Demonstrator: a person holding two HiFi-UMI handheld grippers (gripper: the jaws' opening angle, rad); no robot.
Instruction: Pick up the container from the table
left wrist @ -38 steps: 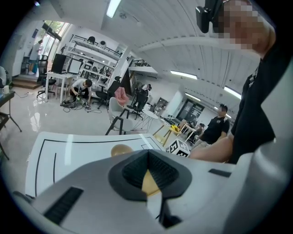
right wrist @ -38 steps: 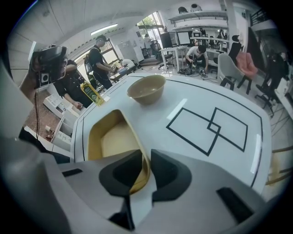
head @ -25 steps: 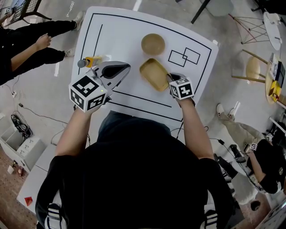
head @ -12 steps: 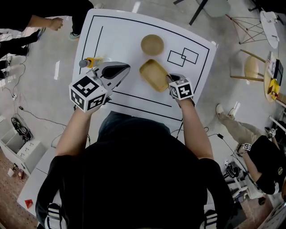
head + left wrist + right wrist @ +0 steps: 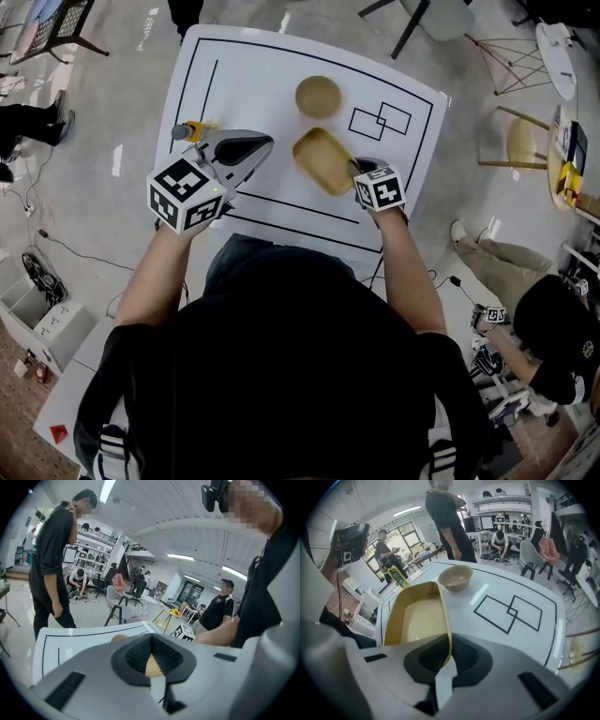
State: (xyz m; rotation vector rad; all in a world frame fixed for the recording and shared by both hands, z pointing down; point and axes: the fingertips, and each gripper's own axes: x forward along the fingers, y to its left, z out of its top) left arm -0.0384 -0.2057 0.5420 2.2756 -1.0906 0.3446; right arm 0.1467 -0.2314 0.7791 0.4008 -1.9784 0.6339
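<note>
Pinching the thin near wall of the yellow container [image 5: 417, 616], the right gripper [image 5: 449, 660] has its jaws pressed together on that rim. The container lies near the middle of the table [image 5: 244, 75], just in front of the bowl [image 5: 318, 96]. The left gripper [image 5: 151, 660] hangs above the table, jaws together on nothing. Lifted by one edge, the container would likely tilt, and its smooth wall could slip from the pads or swing into the bowl.
</note>
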